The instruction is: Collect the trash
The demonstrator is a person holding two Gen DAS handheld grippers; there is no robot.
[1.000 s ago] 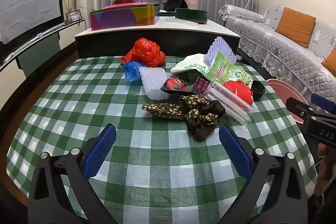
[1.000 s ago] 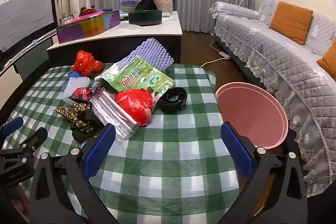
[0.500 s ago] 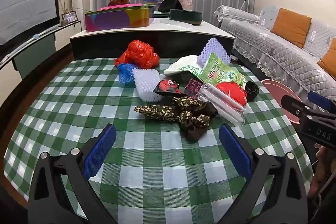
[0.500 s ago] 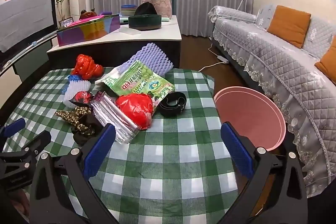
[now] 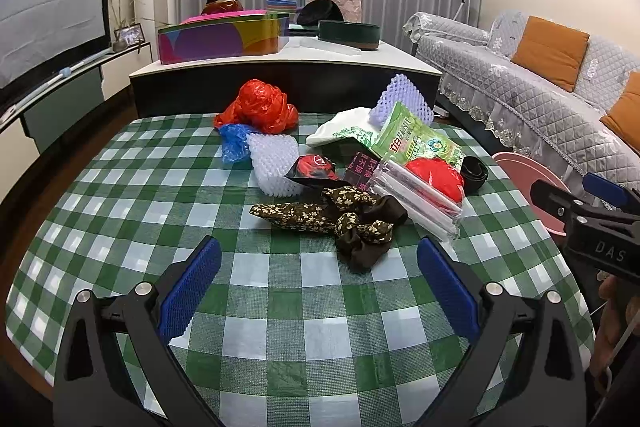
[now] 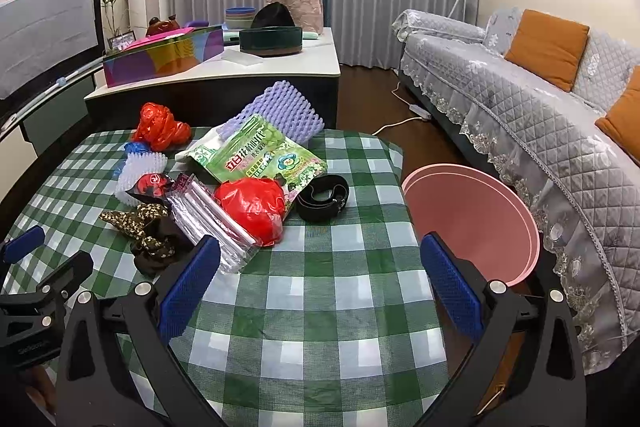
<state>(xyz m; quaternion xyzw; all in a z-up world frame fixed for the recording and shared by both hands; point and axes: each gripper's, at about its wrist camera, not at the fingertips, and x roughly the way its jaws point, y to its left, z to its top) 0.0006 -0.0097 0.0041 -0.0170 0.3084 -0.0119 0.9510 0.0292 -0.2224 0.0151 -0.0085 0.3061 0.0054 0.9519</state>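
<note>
Room: living room with grey curtains along the top of both views, a grey quilted sofa (image 6: 520, 99) with orange cushions at right, and a dark counter (image 5: 280, 67) behind a table spread with a green-and-white checked cloth (image 5: 280, 307).
Container: pink bin (image 6: 472, 223) at centre right of the right wrist view, just beside the table's right edge; its inside looks bare. In the left wrist view only its rim shows at the right edge (image 5: 520, 167).
Trash: heaped in the middle of the table, filling the centre of the left wrist view and the centre left of the right wrist view. It holds a red plastic bag (image 5: 256, 107), a blue bag (image 5: 234, 143), white foam netting (image 5: 274, 163), purple foam netting (image 6: 280, 111), a green packet (image 6: 260, 155), a second red bag (image 6: 252, 207), a clear plastic sleeve (image 6: 212, 223), a black strap (image 6: 322, 197) and a dark flowered cloth (image 5: 332, 215).
Writing: the green packet carries large Chinese characters, too small to read surely; "DAS" shows on the right gripper's body in the left wrist view.
Left gripper (image 5: 318, 291): low in frame, above bare cloth short of the flowered cloth, jaws wide, holding nothing.
Right gripper (image 6: 320, 289): low in frame, jaws wide and empty, its left blue pad (image 6: 188, 291) near the clear sleeve.
</note>
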